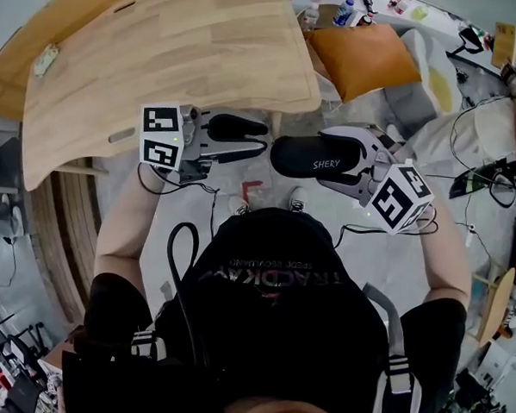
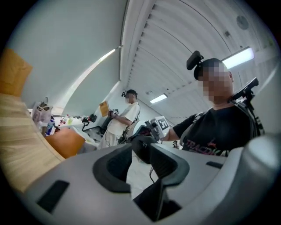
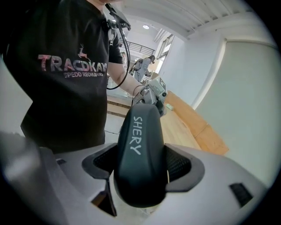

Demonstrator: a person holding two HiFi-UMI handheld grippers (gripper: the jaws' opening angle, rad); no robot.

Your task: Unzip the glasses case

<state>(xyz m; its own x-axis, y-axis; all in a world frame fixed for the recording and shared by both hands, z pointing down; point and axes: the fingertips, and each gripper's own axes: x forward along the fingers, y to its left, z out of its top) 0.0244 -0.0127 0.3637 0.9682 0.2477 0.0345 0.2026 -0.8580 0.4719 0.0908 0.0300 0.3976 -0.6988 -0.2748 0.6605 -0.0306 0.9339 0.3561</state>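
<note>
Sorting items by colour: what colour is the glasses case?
The glasses case is black; clearest in right gripper view.

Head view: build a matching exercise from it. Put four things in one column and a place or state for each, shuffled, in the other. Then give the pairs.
Column one
1. glasses case
2. left gripper
3. wooden table
4. orange cushion

Column two
A. near the picture's top, right of the table
B. fingers apart, nothing between them
C. clamped in the right gripper
D. fills the upper left

Pairs: 1-C, 2-B, 3-D, 4-A
</note>
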